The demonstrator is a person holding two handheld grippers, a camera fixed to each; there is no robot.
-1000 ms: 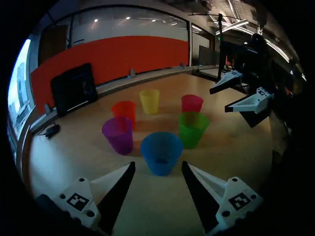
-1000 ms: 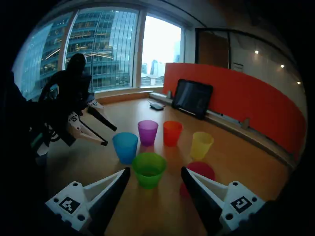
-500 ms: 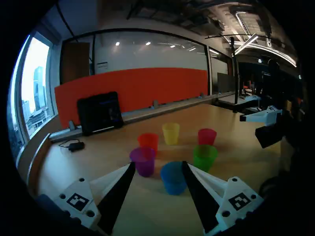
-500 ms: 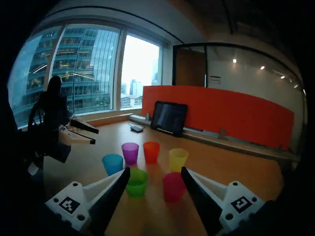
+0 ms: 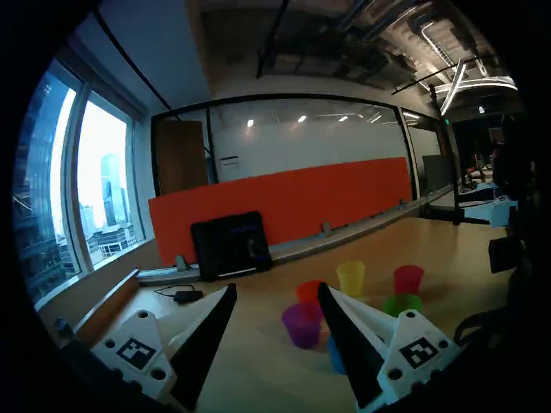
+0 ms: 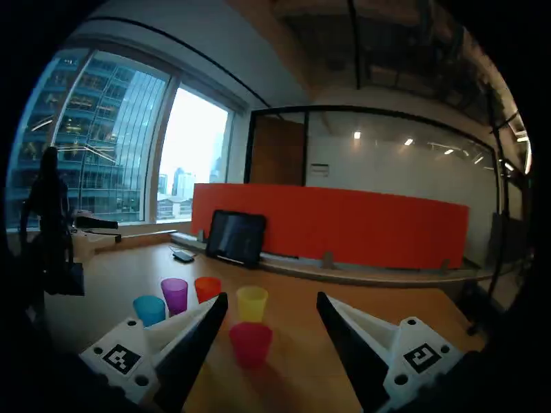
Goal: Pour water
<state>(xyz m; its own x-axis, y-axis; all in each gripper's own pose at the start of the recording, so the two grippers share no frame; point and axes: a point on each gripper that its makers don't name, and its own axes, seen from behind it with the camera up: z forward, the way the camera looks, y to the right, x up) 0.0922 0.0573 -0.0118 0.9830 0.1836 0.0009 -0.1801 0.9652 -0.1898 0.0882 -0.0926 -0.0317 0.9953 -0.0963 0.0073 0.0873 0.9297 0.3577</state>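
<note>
Left gripper view: left tongs (image 5: 275, 288) apart, empty; right tongs (image 6: 271, 297) likewise. Plastic cups (image 5: 301, 325), clear of bench (image 5: 268, 372) edges, look light and squashable; grip mid-wall, gently.

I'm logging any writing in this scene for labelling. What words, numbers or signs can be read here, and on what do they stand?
No text can be read.
White notice on the wall beside the door: too small to read.
Square markers on the left gripper and the right gripper: black-and-white patterns, no letters.
Dark tablet: nothing legible.
</note>
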